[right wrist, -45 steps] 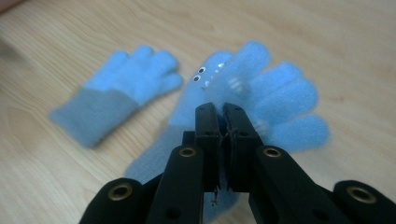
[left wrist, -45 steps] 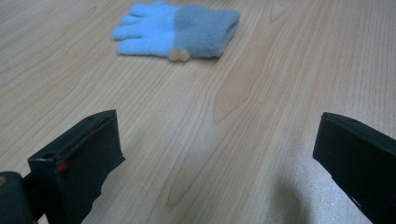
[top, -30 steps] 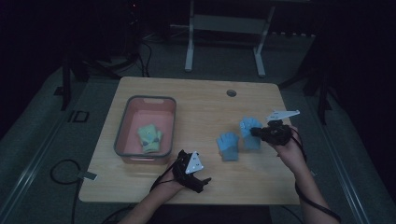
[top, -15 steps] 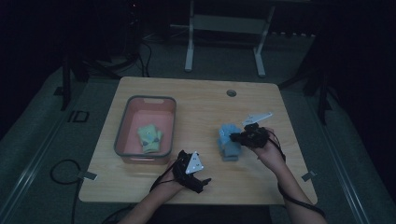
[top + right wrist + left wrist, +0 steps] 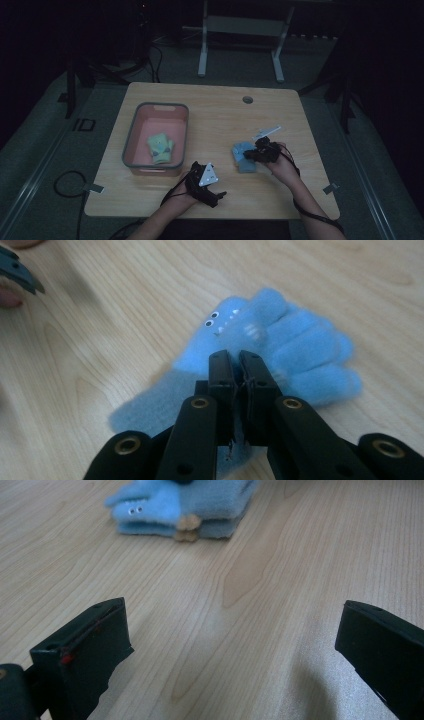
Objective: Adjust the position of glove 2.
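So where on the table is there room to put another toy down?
The light wooden table is bare along its far edge around the small round hole, and in the middle between the pink plastic bin and the fuzzy blue gloves. The near edge is crowded by both hands and their tongs.

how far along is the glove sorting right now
Done: a green fleece glove already lies in the pink plastic bin. In hand: the right gripper, jaws shut on a blue fleece glove, holds it over a second blue glove on the wooden table. The left gripper waits open. Left: apparently both blue gloves.
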A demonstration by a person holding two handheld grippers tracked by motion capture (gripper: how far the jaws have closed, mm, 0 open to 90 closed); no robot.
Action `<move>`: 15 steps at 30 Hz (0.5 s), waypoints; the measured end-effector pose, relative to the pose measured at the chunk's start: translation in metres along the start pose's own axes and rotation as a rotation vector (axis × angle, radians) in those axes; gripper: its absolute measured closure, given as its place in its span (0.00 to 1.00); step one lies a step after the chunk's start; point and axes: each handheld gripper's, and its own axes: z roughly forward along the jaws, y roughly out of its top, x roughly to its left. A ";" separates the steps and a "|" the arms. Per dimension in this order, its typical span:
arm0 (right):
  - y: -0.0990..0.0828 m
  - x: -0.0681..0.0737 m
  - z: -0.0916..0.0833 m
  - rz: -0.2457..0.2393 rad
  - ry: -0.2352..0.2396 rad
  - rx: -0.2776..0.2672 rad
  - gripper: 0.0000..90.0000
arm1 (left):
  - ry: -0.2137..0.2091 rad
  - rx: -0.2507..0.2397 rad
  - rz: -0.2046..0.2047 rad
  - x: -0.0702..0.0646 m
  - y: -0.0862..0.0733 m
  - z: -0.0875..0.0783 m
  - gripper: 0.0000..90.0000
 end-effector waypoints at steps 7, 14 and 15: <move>-0.001 0.000 0.003 -0.001 -0.003 0.011 0.83 | 0.006 0.015 0.003 0.001 0.000 0.002 0.02; -0.004 0.002 -0.021 -0.008 -0.014 -0.042 0.71 | 0.054 0.004 0.045 -0.003 0.005 -0.002 0.02; -0.006 0.002 -0.027 -0.010 -0.017 -0.057 0.69 | 0.056 0.007 0.057 -0.004 0.005 -0.002 0.02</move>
